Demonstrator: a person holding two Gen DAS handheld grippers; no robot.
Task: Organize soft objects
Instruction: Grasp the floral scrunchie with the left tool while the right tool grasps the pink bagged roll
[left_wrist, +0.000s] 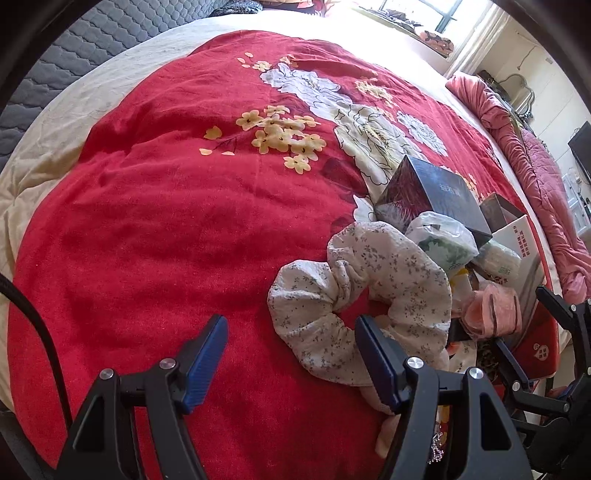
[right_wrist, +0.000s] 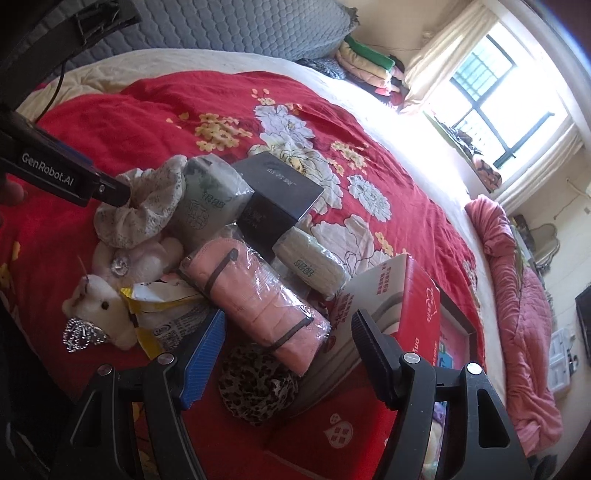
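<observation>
A white floral scrunchie lies on the red flowered bedspread. My left gripper hangs open just above its near edge, the right finger over the ring's hole. In the right wrist view the same scrunchie has a left finger touching its rim. My right gripper stands open over a pink cloth roll in clear wrap and a leopard-print scrunchie, pressing on neither. A white teddy bear and a pink plush lie to the left.
Two tissue packs, a black box, a red and white carton and a torn yellow wrapper crowd the pile. A pink quilt lies along the bed's right edge. Bare red bedspread stretches to the left.
</observation>
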